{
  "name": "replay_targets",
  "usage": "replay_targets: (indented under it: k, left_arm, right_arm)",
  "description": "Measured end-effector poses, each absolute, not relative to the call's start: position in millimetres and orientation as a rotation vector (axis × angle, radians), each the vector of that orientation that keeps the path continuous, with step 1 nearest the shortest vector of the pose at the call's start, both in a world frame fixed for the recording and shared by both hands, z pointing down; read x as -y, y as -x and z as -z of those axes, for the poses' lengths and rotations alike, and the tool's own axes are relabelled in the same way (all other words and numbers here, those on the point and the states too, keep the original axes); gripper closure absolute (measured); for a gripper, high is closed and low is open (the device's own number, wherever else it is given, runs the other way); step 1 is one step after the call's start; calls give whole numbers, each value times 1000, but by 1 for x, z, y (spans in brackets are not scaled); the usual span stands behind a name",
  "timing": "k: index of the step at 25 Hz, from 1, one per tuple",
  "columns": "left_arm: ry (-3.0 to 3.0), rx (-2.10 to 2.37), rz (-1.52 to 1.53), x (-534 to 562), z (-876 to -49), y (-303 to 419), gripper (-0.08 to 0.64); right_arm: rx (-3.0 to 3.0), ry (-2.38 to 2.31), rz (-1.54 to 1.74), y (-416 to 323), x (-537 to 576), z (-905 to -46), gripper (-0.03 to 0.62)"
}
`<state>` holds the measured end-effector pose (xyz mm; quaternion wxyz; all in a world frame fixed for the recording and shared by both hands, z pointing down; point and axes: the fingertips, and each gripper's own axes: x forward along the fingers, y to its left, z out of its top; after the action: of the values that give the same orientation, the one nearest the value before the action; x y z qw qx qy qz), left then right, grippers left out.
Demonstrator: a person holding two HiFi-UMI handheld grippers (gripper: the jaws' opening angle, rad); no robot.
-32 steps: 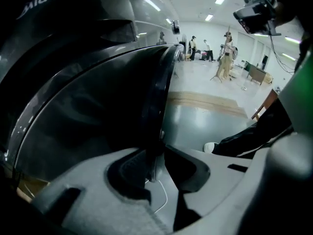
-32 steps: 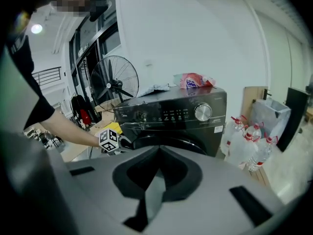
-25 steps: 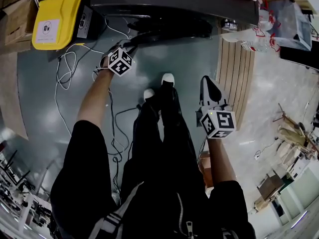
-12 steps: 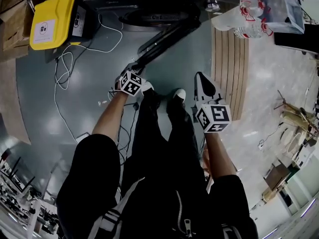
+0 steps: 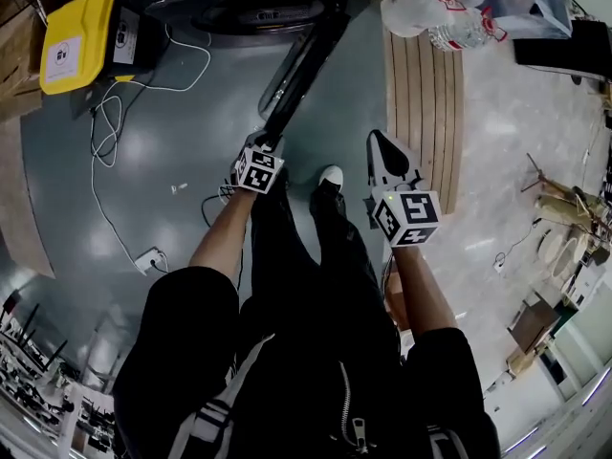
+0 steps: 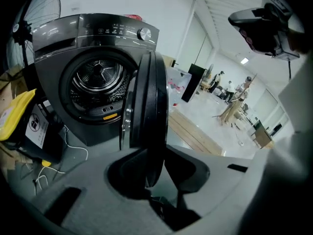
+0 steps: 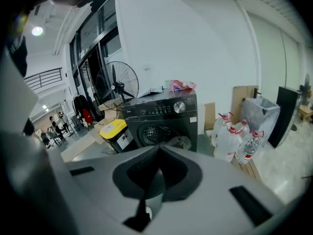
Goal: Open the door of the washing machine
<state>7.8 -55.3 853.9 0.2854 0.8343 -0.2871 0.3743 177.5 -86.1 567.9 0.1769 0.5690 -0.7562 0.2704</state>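
The dark front-loading washing machine [image 5: 258,12] stands at the top of the head view, its drum [image 6: 100,77] exposed. Its round door [image 5: 296,70] juts out edge-on toward me, swung wide. My left gripper [image 5: 266,142] is at the door's free edge. In the left gripper view the door's rim [image 6: 149,111] runs down between the jaws of the left gripper [image 6: 154,175], which are opening slightly while still touching it. My right gripper [image 5: 381,146] hangs to the right of the door, shut and holding nothing. In the right gripper view this gripper [image 7: 154,180] points toward the machine [image 7: 161,116].
A yellow-lidded bin [image 5: 69,41] stands left of the machine, with white cables [image 5: 105,132] and a power strip [image 5: 148,259] on the grey floor. Water bottles [image 5: 440,12] sit on a wooden pallet [image 5: 421,103] to the right. My shoe [image 5: 330,175] is just behind the door.
The door has swung from nearly closed to wide open. My left gripper came back toward my feet with its edge. My right gripper shifted slightly.
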Motion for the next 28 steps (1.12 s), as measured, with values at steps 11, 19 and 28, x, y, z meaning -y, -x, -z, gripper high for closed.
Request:
replay_targets:
  k: [11,19,28]
  left_arm:
    - [-2208,606,-887,-9,-844,-124,425]
    - [-2219,575,-868,-38,-808,-165,493]
    - [-2322,759,-881,20,-731,-88,555]
  right_arm:
    - [2096,-1713,-755,-272,38,-552,588]
    - [2110,-1741,-736,-301,15,-535,588]
    - [2241,-1674,-683,-224,64,-499,588]
